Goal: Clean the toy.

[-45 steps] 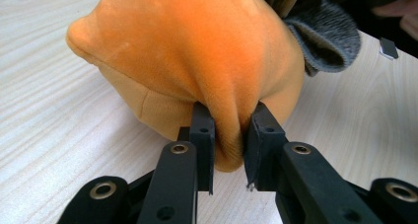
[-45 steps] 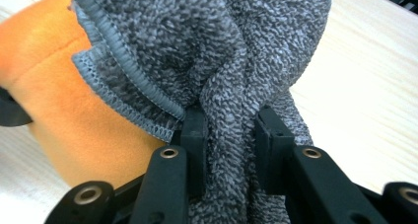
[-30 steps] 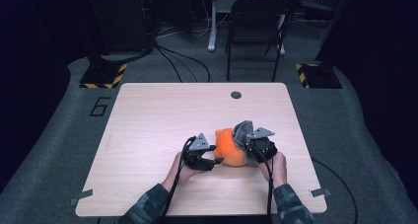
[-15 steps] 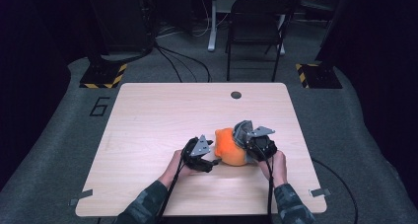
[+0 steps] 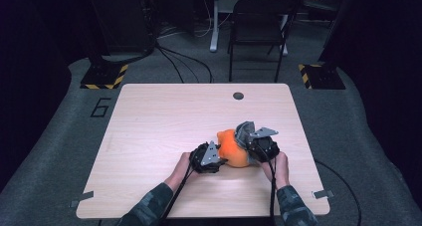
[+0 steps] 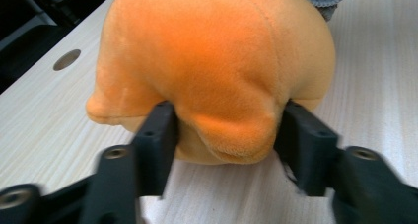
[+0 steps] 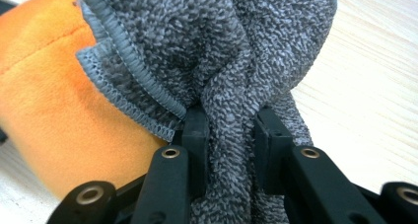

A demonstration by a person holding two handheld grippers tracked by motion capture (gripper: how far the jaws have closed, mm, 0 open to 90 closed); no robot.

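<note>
My left hand-held gripper (image 6: 224,130) had just been closing, its jaws pressing either side of the orange plush toy (image 6: 217,61), pinching a bulge at the near, lower end. My right hand-held gripper (image 7: 229,128) was clamped tight on a bunched grey towel (image 7: 222,46) lying against the toy's far side. From above, the toy (image 5: 233,149) sat on the worktop (image 5: 159,116) between both grippers, touching each.

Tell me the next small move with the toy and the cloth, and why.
Probably draw the grey cloth across the orange plush toy. The left claw, whose jaws have just been closing, pinches the toy's lower bulge and steadies it on the table, and the right claw is shut on the bunched cloth against the toy.
</note>
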